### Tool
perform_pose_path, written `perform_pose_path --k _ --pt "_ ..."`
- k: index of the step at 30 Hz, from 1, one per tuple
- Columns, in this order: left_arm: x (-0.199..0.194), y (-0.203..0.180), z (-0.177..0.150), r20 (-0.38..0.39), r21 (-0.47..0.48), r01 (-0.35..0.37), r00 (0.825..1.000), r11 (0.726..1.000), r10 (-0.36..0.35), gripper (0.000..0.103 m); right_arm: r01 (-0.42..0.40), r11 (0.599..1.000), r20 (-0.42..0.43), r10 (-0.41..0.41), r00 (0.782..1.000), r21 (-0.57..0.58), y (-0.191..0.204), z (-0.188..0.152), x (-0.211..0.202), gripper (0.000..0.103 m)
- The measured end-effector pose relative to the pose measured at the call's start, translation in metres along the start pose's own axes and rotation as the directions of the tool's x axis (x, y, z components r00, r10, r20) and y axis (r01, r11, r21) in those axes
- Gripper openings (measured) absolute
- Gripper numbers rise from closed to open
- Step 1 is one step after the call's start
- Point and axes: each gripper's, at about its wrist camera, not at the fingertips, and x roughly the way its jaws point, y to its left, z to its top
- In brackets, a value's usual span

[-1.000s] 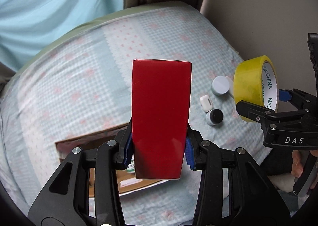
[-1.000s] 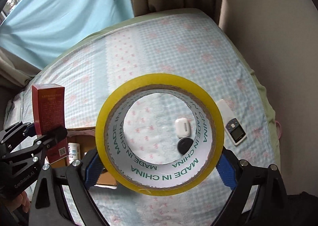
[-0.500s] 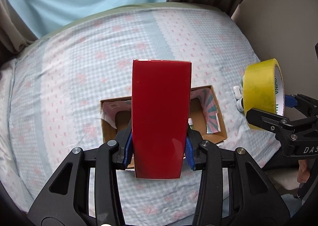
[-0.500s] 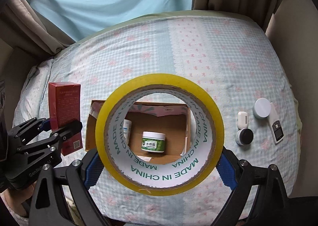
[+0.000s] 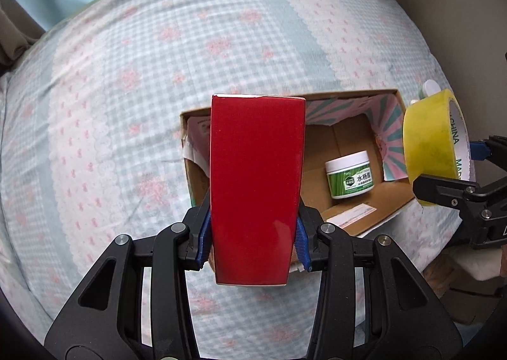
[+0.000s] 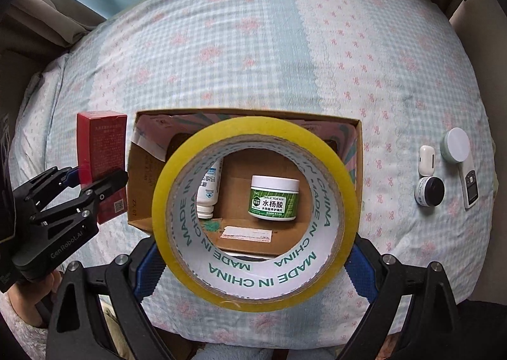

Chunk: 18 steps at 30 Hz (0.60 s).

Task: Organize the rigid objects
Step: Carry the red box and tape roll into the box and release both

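My left gripper is shut on a tall red box and holds it upright above the left end of an open cardboard box; the red box also shows in the right wrist view. My right gripper is shut on a yellow tape roll, held over the cardboard box; the roll shows at the right in the left wrist view. Inside the box stand a green-labelled white jar and a white bottle lying down.
The box rests on a checked bedspread. To its right lie a white earbud case, a small dark-lidded jar, a round white-lidded tin and a white remote-like device. Curtains and a wall lie beyond the bed.
Both grippers have swung left and lowered toward the cardboard box, which now sits larger and under them. The small items have shifted to the right. Both grips are unchanged.
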Motion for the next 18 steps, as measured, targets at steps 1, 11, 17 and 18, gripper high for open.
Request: perform_pose_path --k 1,11,17,18 --pt "0.008 0.001 -0.002 -0.015 -0.001 0.002 1.0 1.0 -0.002 0.038 0.003 1.0 -0.024 -0.003 1.0 -0.002 -0.001 0.002 0.008 0.094" --pt "0.066 -0.001 0.004 -0.152 0.041 0.027 0.988 0.999 -0.021 0.038 0.017 1.0 -0.216 -0.02 0.976 -0.013 -0.013 0.02 0.08 0.094" --pt "0.086 -0.009 0.021 -0.187 0.089 0.017 0.982 0.996 0.0 0.038 0.04 0.999 -0.26 -0.047 0.964 -0.033 -0.022 0.035 0.097 0.094" --pt "0.087 -0.01 0.022 -0.19 0.089 0.023 0.982 0.996 -0.006 0.038 0.037 0.999 -0.266 -0.046 0.963 -0.04 -0.023 0.037 0.099 0.094"
